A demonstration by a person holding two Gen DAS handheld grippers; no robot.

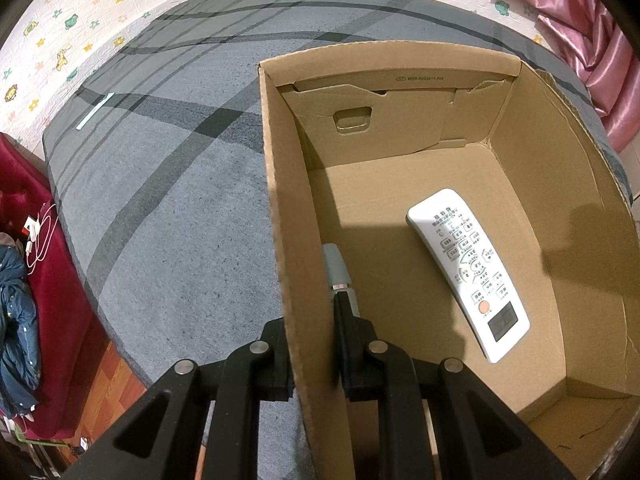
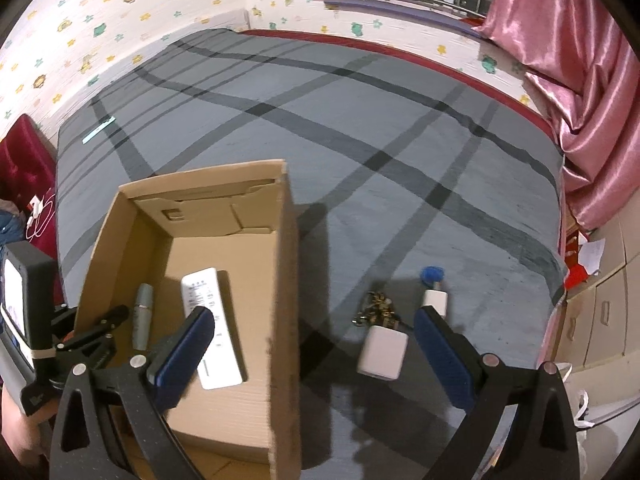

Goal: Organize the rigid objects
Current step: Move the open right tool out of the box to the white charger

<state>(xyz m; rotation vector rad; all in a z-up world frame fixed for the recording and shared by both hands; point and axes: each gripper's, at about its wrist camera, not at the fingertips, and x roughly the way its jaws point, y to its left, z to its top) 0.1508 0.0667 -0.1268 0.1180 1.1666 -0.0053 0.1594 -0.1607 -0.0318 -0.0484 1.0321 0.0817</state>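
The grey plaid bed cover [image 2: 360, 152] serves as the work surface, and the cardboard box [image 1: 520, 184] sits on its near left part as the collecting bin. The left gripper [image 1: 314, 344] is pressed together on the box's left wall, 1 finger outside and 1 inside, probably to keep the light box from sliding while items drop in. The right gripper [image 2: 316, 344] hangs above with its blue pads spread fully apart and nothing between them; it straddles the box's right wall, so it looks free for the next pick.

Inside the box, the white remote [image 1: 468, 272] lies flat on the floor, and a grey cylinder [image 2: 143, 316] rests along the left wall. Still out on the cover, just right of the box, are a white charger block [image 2: 382, 354], a smaller white plug [image 2: 435, 300], a blue cap [image 2: 432, 274] beyond it, and a brassy bunch [image 2: 378, 308], perhaps keys.

The left view shows only part of the cylinder behind the finger. Motion blur softens the right view, so the bunch and the cap stay uncertain.
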